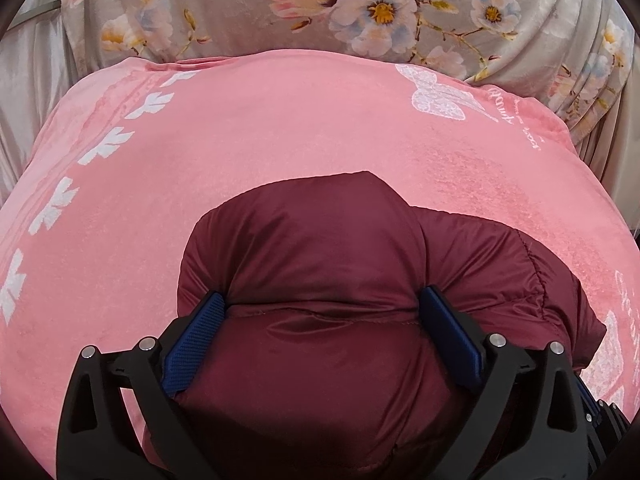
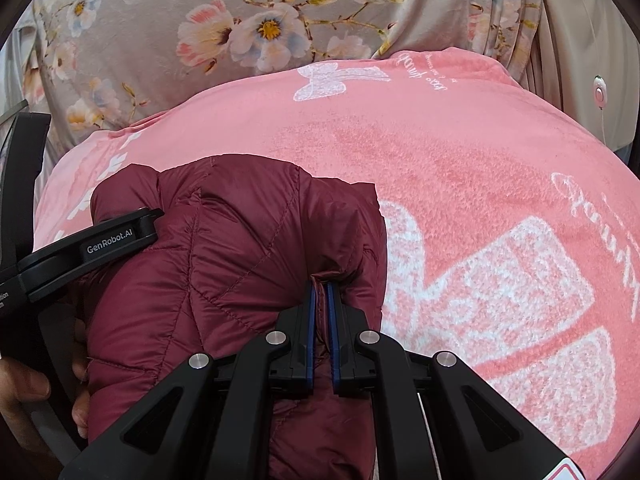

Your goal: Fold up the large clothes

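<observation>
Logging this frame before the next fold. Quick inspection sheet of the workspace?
Surface: pink blanket with white butterfly prints, spread under the work.
Job's things: maroon puffer jacket, bundled in a thick fold on the blanket.
Clutter: nothing seen.
Grippers: left gripper wide open, straddling the jacket's bulge, blue pads alongside the fabric. Right gripper shut on a thin fold at the jacket's edge.
Cables: thin white cord with a small round switch at the right edge of the right wrist view.
Surroundings: grey floral fabric draped behind the blanket; a hand on the left gripper's handle.
</observation>
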`<state>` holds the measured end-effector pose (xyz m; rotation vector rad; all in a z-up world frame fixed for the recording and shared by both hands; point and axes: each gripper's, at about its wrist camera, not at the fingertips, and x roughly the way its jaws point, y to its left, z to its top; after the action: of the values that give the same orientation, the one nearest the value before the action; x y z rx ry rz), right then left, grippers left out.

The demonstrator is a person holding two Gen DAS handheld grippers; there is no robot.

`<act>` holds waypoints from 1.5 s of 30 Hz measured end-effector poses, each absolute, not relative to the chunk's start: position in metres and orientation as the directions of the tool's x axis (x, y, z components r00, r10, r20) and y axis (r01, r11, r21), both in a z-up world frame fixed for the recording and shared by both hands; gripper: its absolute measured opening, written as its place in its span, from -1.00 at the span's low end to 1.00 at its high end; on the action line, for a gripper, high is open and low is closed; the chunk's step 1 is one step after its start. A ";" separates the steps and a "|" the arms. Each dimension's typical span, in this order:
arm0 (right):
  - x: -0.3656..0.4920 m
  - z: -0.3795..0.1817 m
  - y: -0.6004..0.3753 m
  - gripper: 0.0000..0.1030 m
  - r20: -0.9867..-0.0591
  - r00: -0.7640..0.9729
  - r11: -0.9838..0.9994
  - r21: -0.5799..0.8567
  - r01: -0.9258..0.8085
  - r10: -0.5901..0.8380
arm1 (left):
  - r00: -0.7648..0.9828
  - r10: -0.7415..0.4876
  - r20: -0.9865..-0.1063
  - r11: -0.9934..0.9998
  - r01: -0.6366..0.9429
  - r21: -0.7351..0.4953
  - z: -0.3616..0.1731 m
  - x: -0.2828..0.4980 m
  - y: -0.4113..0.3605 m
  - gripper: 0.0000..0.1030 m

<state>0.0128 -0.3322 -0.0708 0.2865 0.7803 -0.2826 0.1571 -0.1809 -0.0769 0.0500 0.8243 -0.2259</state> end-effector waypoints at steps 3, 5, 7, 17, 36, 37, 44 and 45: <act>0.013 -0.071 -0.333 -0.88 -0.723 0.677 0.924 0.152 0.351 -0.138 | 0.657 -0.179 -0.733 0.975 0.217 -0.044 -0.078 0.158 -0.181 0.88; 0.013 -0.071 -0.334 -0.87 -0.722 0.679 0.923 0.161 0.349 -0.130 | 0.656 -0.180 -0.733 0.975 0.217 -0.045 -0.078 0.158 -0.182 0.88; 0.010 -0.068 -0.340 -0.88 -0.721 0.685 0.916 0.198 0.348 -0.105 | 0.649 -0.189 -0.737 0.974 0.219 -0.057 -0.076 0.158 -0.179 0.88; -0.054 -0.009 -0.326 -0.82 -0.703 0.707 0.947 0.169 0.275 -0.079 | 0.572 -0.238 -0.785 0.964 0.237 -0.119 -0.043 0.104 -0.126 0.85; -0.092 -0.059 -0.287 -0.85 -0.779 0.622 0.969 0.081 0.233 -0.085 | 0.509 -0.225 -0.831 0.963 0.244 -0.111 -0.077 0.053 -0.115 0.86; -0.092 -0.060 -0.286 -0.85 -0.776 0.624 0.969 0.077 0.235 -0.090 | 0.509 -0.225 -0.831 0.964 0.243 -0.112 -0.078 0.053 -0.114 0.86; -0.096 -0.065 -0.283 -0.85 -0.755 0.647 0.971 0.062 0.230 -0.105 | 0.518 -0.220 -0.827 0.965 0.241 -0.105 -0.083 0.052 -0.115 0.86; -0.097 -0.066 -0.282 -0.85 -0.752 0.651 0.972 0.059 0.229 -0.108 | 0.520 -0.219 -0.826 0.965 0.241 -0.104 -0.084 0.051 -0.115 0.86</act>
<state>-0.0968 -0.2821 -0.0658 0.1537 0.8413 -0.1923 0.0509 -0.1149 -0.0837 0.0246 0.9865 -0.2761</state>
